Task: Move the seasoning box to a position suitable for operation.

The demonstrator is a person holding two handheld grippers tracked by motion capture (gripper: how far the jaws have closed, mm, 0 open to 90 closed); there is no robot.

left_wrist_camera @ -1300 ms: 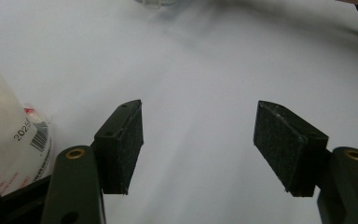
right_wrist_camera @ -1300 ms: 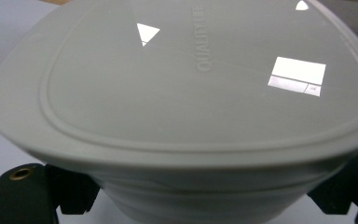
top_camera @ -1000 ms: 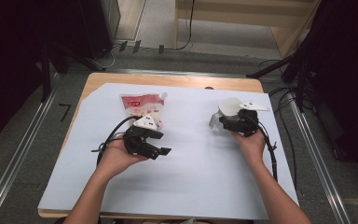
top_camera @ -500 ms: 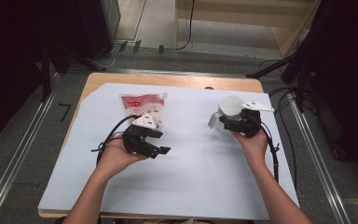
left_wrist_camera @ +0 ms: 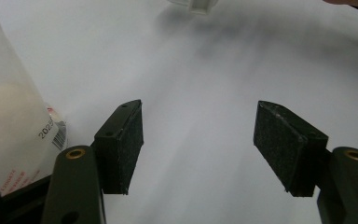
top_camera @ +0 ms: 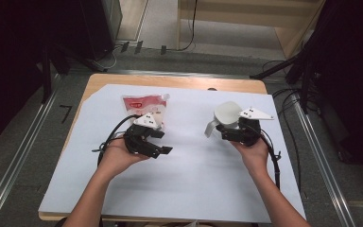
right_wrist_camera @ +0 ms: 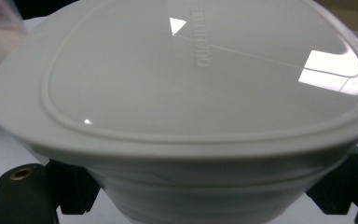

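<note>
Left gripper (left_wrist_camera: 198, 149): jaws spread wide, nothing between the pads, only bare white sheet (left_wrist_camera: 200, 84) beneath and ahead. In the high view this gripper (top_camera: 164, 149) sits in the left hand (top_camera: 118, 156), its jaws pointing toward the other hand. Just beside its left jaw, at the near edge of its own view, lies a clear pouch with red print (left_wrist_camera: 9, 116); from above, the pouch (top_camera: 144, 104) lies flat on the sheet just beyond the gripper, partly under its grey plate. Black cable loops off the gripper's back over the sheet.

Right gripper (right_wrist_camera: 200, 186): jaws set against either side of a white lidded container (right_wrist_camera: 191, 93), closed onto its body below the lid rim. The lid faces the camera, embossed lettering across it, too mirrored to read surely. From above, the right gripper (top_camera: 227, 131) is held in the right hand (top_camera: 253, 151), with the container (top_camera: 224, 116) at its tip, tilted, a pale tab hanging toward the sheet. Whether the container touches the sheet, cannot tell.

Outward: white sheet covers a wooden table (top_camera: 179, 81); the two grippers are well apart.
</note>
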